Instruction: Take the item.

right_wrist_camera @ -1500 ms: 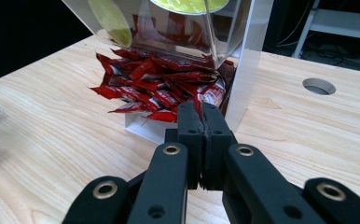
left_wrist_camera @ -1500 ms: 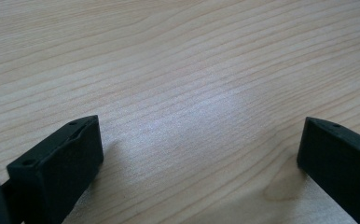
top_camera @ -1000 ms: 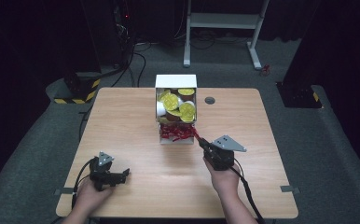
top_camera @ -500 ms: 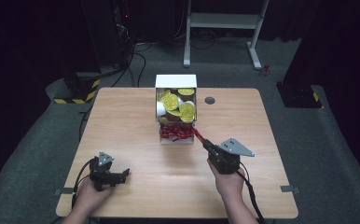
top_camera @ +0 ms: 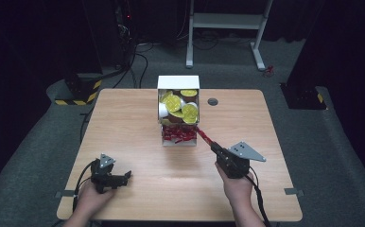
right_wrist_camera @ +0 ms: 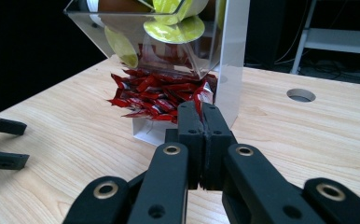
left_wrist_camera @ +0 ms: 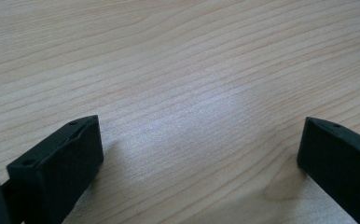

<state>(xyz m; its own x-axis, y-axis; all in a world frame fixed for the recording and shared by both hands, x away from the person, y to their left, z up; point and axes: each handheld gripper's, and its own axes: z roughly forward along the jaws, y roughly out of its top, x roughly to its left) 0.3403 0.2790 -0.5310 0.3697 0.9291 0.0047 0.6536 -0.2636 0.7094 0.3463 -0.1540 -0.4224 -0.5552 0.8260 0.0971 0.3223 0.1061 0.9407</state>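
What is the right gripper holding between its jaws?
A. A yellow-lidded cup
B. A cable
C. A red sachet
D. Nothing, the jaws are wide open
C: in the right gripper view the right gripper has its jaws closed on a red sachet, and the high view shows that sachet stretching from the gripper toward the dispenser.

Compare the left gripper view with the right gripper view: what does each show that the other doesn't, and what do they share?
Left gripper view, not the right: the left claw close up, jaws wide apart with nothing between them, over bare wood.

Right gripper view, not the left: the right claw shut on a red packet, the clear dispenser with a pile of red packets below and yellow-lidded cups above, and a round hole in the tabletop.

Both: the wooden table and the open left claw, farther off in the right gripper view.
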